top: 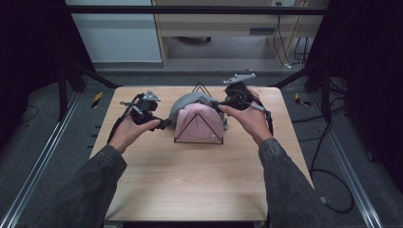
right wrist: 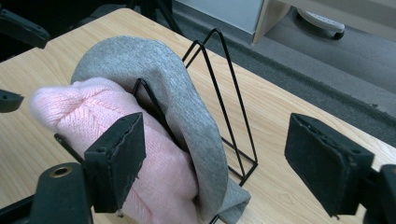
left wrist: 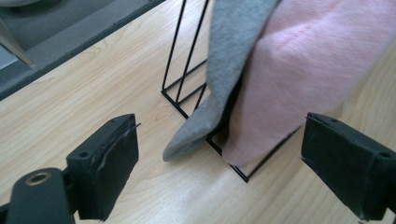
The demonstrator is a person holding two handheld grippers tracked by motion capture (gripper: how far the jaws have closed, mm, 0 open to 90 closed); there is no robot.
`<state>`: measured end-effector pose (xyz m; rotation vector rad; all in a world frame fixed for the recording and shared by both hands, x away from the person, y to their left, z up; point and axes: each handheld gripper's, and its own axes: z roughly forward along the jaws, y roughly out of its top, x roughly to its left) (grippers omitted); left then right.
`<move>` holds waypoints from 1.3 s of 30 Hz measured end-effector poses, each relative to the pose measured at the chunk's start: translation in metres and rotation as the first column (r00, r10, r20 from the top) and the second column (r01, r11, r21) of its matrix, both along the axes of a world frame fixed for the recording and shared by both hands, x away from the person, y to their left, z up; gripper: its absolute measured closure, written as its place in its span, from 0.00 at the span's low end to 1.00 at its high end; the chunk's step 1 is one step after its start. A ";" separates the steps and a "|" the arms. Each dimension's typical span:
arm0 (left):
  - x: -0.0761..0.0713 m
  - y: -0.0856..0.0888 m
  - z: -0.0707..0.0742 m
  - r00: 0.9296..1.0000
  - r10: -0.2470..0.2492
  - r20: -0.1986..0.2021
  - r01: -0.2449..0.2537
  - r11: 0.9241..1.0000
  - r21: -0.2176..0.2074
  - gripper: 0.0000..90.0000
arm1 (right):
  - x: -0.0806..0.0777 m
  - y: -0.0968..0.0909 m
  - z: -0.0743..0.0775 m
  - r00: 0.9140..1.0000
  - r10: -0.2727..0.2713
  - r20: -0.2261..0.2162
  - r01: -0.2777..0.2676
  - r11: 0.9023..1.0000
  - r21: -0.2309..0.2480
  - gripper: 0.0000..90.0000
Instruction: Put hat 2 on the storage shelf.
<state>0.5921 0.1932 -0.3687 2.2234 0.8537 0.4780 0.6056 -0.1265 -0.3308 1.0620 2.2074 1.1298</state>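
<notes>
1. Two grippers flank a black wire rack near the far middle of the wooden table.
2. Left gripper: held just left of the rack, jaws spread apart, nothing between the pads. In the left gripper view the cloth edges hang ahead of the jaws, clear of both pads.
3. Pink knit cloth: draped over the near wire triangle of the rack, hanging down both sides.
4. Grey cloth: draped over the next triangle behind the pink one, touching it; its lower corner rests on the table at the rack's foot.
5. Farthest triangle of the rack is bare.
6. Right gripper: at the rack's right far side, jaws apart, gripping nothing; the left jaw sits close in front of the pink cloth in the right gripper view.
</notes>
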 end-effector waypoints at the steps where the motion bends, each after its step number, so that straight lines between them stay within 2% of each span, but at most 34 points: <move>1: -0.003 0.000 0.001 1.000 -0.004 0.003 0.004 1.000 0.001 0.11 | -0.001 -0.001 0.001 1.000 0.000 0.003 0.000 1.000 0.004 0.22; 7: -0.016 0.005 -0.001 1.000 -0.006 0.000 0.006 1.000 0.015 0.09 | -0.011 -0.008 -0.002 1.000 -0.010 0.005 0.010 1.000 0.028 0.19; 11: -0.023 0.012 -0.004 1.000 0.003 -0.005 -0.002 1.000 0.024 0.08 | -0.015 -0.013 -0.007 1.000 -0.011 -0.012 0.012 1.000 0.019 0.17; 14: -0.027 0.017 -0.004 1.000 0.001 -0.005 -0.001 1.000 0.025 0.07 | -0.017 -0.019 -0.009 1.000 -0.019 -0.007 0.019 1.000 0.012 0.16; 19: -0.034 0.028 -0.008 1.000 0.021 -0.006 -0.020 0.999 0.031 0.07 | -0.024 -0.031 -0.011 0.999 -0.037 -0.014 0.037 0.999 0.015 0.14; 24: -0.044 0.040 -0.017 0.999 0.048 -0.011 -0.047 0.999 0.023 0.07 | -0.040 -0.045 -0.014 0.998 -0.064 0.004 0.064 0.998 0.024 0.15; 27: -0.053 0.046 -0.025 0.998 0.057 -0.009 -0.057 0.998 0.014 0.07 | -0.055 -0.056 -0.023 0.996 -0.090 0.003 0.090 0.996 0.026 0.15; 30: -0.062 0.051 -0.035 0.998 0.060 -0.013 -0.060 0.998 0.022 0.07 | -0.069 -0.069 -0.038 0.993 -0.121 -0.002 0.121 0.992 0.027 0.15; 35: -0.072 0.057 -0.054 0.998 0.059 -0.038 -0.058 0.998 0.018 0.07 | -0.086 -0.086 -0.068 0.989 -0.143 -0.045 0.144 0.989 0.016 0.14; 39: -0.077 0.060 -0.066 0.998 0.041 -0.057 -0.039 0.998 0.046 0.07 | -0.094 -0.094 -0.091 0.986 -0.148 -0.078 0.149 0.989 0.005 0.14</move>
